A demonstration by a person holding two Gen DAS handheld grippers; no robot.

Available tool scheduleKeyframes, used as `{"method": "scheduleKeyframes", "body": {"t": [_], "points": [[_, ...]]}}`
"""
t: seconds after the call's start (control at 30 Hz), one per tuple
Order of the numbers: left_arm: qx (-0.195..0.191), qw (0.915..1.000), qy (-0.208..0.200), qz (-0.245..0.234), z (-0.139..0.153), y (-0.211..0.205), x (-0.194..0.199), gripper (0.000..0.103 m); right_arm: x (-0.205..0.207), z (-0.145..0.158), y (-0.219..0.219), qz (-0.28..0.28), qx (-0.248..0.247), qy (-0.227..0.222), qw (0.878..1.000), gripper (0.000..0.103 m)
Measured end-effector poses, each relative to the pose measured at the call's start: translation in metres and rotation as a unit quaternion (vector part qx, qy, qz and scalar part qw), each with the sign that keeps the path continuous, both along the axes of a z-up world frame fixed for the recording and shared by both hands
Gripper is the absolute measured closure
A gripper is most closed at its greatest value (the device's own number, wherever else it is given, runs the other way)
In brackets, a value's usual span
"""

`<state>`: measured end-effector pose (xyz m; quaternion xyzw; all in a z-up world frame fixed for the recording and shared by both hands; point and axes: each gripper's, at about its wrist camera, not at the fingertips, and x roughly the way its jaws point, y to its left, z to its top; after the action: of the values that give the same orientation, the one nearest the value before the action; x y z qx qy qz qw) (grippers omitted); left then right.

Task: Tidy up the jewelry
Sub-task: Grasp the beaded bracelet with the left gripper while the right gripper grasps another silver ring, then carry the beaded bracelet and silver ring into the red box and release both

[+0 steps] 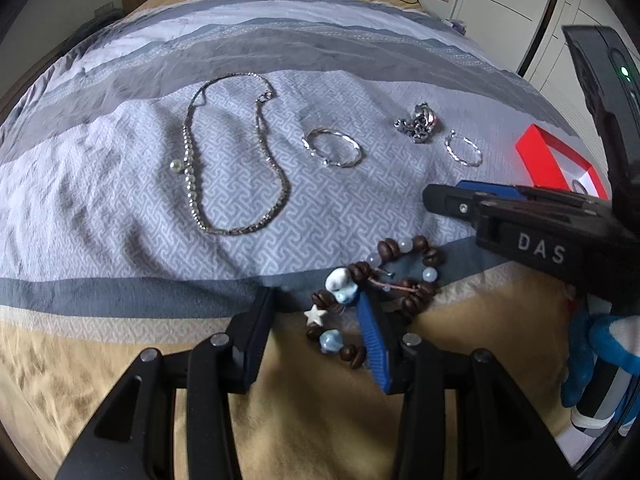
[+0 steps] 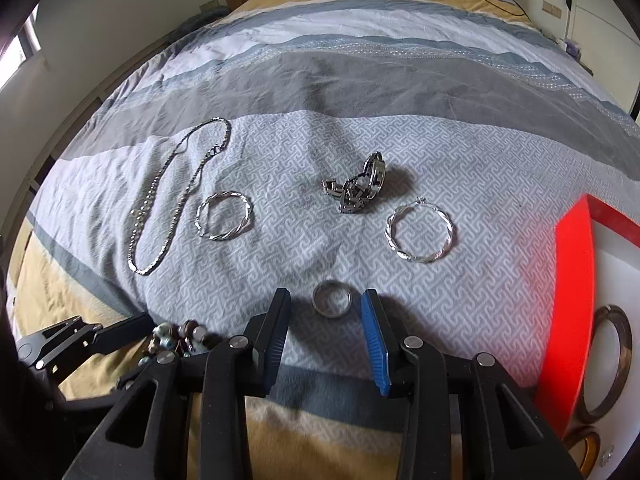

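Right gripper point(image 2: 326, 344): jaws apart, nothing pinched yet; the plain ring point(image 2: 331, 298) lies flat on the bed just ahead of the tips, pretty much centred in the gap.
Left gripper point(image 1: 316, 320): jaws apart too, straddling part of the beaded bracelet point(image 1: 380, 288), one blue pad touching the beads, not clamped as far as I can see.
Who's nearer: right for the ring, left for the bracelet, easy call imo.
Ring axis: round, so no long axis; a short push forward and down should do it.
Drop-off: red box point(image 2: 572, 300) at the bed's right edge, bangles already inside.
Surface: soft quilted bedspread point(image 2: 280, 160), wrinkly, so the ring may sink or tip.
Room: wooden headboard at the far edge, white cabinets right.
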<state>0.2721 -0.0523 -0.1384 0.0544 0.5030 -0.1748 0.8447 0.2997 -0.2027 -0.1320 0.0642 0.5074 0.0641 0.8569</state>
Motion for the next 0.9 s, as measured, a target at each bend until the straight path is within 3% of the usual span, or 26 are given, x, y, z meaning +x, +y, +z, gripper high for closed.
{"method": "scheduleKeyframes", "body": {"t": [0.13,0.3,0.6,0.9], "points": [[0.007,0.9999,-0.011,-0.001,0.000,-0.005,0.001,0.069,0.004,-0.005,0.002,0.000,-0.004,0.002,1.000,0.082],[0.012,0.9997,-0.020,0.002,0.003,-0.006,0.000,0.092,0.000,-0.003,0.002,0.005,-0.002,-0.004,1.000,0.083],[0.019,0.9986,-0.049,0.001,0.030,-0.007,-0.018,0.094,-0.029,0.031,-0.006,0.015,-0.002,-0.036,0.999,0.083],[0.007,0.9968,-0.079,0.010,0.081,-0.005,-0.041,0.094,-0.080,0.089,-0.022,0.011,-0.005,-0.083,0.996,0.083]]}}
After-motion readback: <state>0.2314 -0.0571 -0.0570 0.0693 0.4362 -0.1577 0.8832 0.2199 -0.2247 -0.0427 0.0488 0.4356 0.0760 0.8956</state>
